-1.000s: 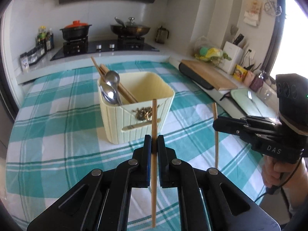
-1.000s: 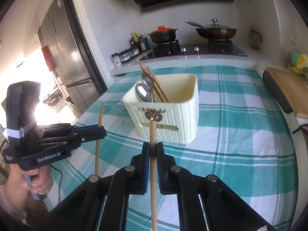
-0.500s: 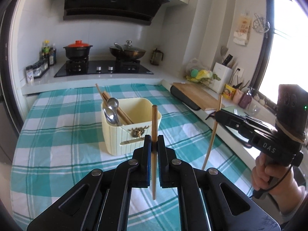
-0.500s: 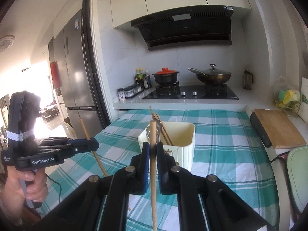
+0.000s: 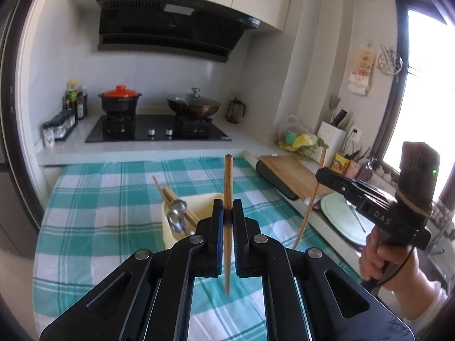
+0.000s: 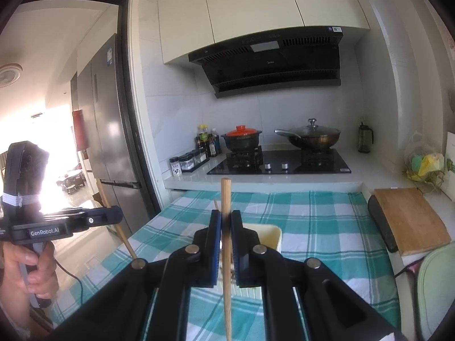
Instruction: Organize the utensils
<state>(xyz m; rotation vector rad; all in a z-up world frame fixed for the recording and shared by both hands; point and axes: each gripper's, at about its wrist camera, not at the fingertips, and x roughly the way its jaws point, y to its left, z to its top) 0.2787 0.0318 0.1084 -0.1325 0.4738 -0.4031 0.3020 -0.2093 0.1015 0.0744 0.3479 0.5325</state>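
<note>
Since a second ago I see both grippers higher above the table: the cream utensil holder point(image 5: 170, 228) that filled the middle of each view now sits low, half hidden behind the jaws, and the range hood and upper cabinets have come into sight. The grips look the same as before.

My left gripper point(image 5: 227, 213) is clamped on a wooden chopstick point(image 5: 228, 187), jaws nearly closed with only the stick between the pads. The stick stands close to upright, its blunt end above the jaws and its lower end hanging free over the green-and-white checked tablecloth point(image 5: 99, 199).

My right gripper point(image 6: 225, 227) is pinched shut the same way on a second chopstick point(image 6: 226, 196), also near vertical, passing down through the jaws and out of the bottom of the view.

In the left wrist view the right gripper point(image 5: 321, 174) shows at the right, held by a hand point(image 5: 381, 258), its chopstick slanting down toward the table. In the right wrist view the left gripper point(image 6: 115, 216) shows at the left edge with its stick tilted likewise.

The holder stands on the cloth below and ahead of both grippers. It carries two metal spoons point(image 5: 177, 213) and some chopsticks point(image 5: 167, 194) leaning in its left end. Neither held stick touches it.
</note>
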